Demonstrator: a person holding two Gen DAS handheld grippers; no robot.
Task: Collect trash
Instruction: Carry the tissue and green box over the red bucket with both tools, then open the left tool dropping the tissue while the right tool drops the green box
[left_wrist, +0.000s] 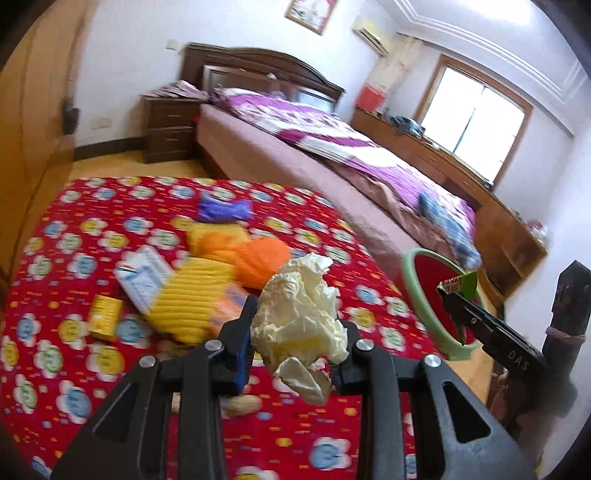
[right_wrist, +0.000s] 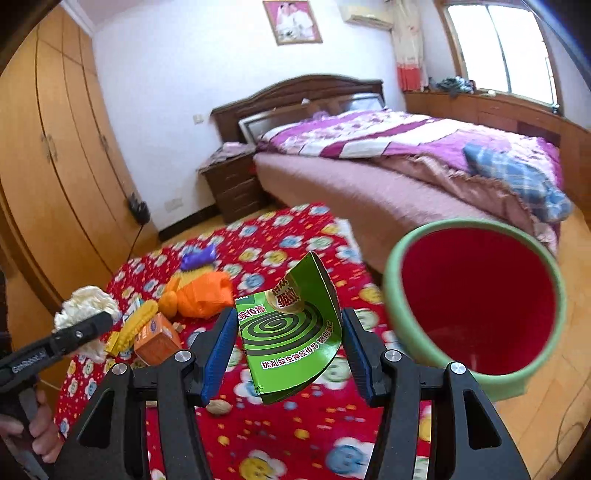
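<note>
The red bin with the green rim (right_wrist: 476, 306) sits at the right of the right wrist view, just right of the right tool (right_wrist: 290, 343), which pinches a green mosquito-coil box flap (right_wrist: 291, 332). The left tool (left_wrist: 295, 321), clamping crumpled cream paper (left_wrist: 299, 310), is farther off: in its view the bin lies at right, beyond the other tool.
</note>
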